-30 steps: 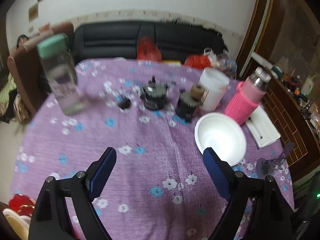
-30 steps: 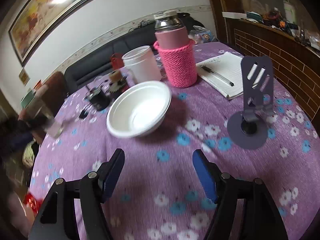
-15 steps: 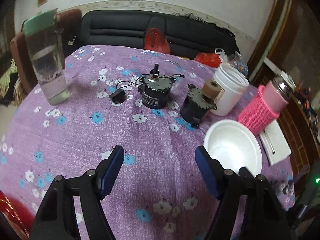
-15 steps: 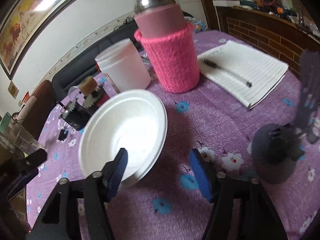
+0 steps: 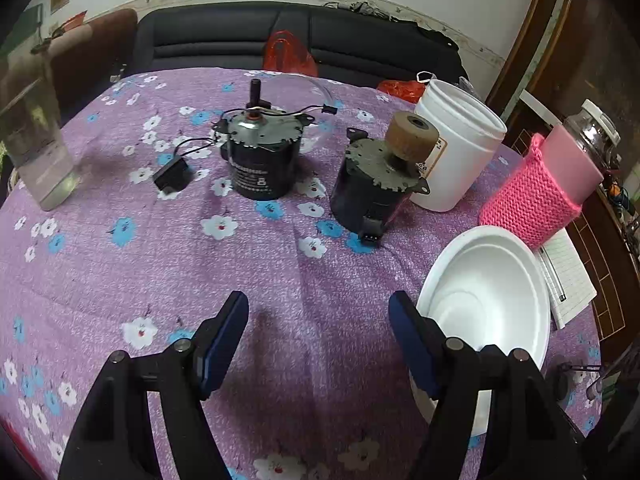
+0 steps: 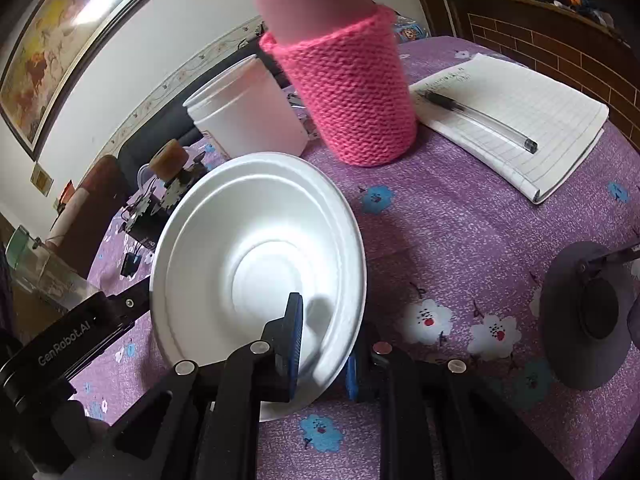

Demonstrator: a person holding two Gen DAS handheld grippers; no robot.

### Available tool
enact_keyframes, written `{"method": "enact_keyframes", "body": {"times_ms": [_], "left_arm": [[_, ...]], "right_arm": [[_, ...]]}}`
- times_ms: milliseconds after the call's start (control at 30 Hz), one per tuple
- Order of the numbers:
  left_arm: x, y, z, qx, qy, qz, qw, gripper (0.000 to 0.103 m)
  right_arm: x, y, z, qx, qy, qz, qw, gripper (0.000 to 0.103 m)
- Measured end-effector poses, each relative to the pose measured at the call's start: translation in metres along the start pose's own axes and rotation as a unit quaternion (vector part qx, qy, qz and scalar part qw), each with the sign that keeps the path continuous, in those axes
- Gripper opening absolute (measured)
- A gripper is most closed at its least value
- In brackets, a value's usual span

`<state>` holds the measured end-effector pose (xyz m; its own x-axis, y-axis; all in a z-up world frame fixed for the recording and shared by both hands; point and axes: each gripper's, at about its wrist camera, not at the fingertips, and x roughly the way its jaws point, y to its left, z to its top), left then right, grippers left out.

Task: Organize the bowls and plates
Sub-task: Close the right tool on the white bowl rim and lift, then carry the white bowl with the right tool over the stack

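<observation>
1. Sitting on the purple floral counter (image 6: pixel 460 208), the white foam bowl (image 6: pixel 256 248) is in front of the pink-sleeved bottle (image 6: pixel 352 92).
2. Right tongs (image 6: pixel 324 354), angled down, just closed onto its near rim, one pad inside, one outside.
3. Left tongs (image 5: pixel 320 340) hang open over bare cloth, bowl just right of them.

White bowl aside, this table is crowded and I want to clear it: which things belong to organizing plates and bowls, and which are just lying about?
Belongs to the job:
- white bowl, its near rim pinched by the right tool
- left tool, open, empty

Just lying about:
- two motors
- white tub
- pink-sleeved bottle
- notebook with pen
- water bottle
- grey stand
</observation>
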<state>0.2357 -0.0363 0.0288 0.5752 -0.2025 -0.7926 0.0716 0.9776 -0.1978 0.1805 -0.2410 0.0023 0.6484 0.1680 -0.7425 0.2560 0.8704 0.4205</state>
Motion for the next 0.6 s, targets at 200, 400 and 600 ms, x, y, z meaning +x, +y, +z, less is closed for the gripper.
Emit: {"method": "enact_keyframes", "body": {"times_ms": [200,400,600], "left_arm": [[-0.019,0.008,0.006,-0.018,-0.023,-0.007,0.9995,0.071],[-0.026,0.001,0.01,-0.021,-0.027,-0.038,0.9987,0.071],[-0.007,-0.017,0.006,0.012,0.014,-0.063,0.9978,0.029]], "right_arm": [[0.0,0.002,-0.001,-0.001,-0.002,0.008,1.0,0.015],[0.004,0.002,-0.002,0.005,0.01,0.018,1.0,0.015],[0.004,0.002,-0.002,0.008,0.014,0.032,0.999,0.015]]}}
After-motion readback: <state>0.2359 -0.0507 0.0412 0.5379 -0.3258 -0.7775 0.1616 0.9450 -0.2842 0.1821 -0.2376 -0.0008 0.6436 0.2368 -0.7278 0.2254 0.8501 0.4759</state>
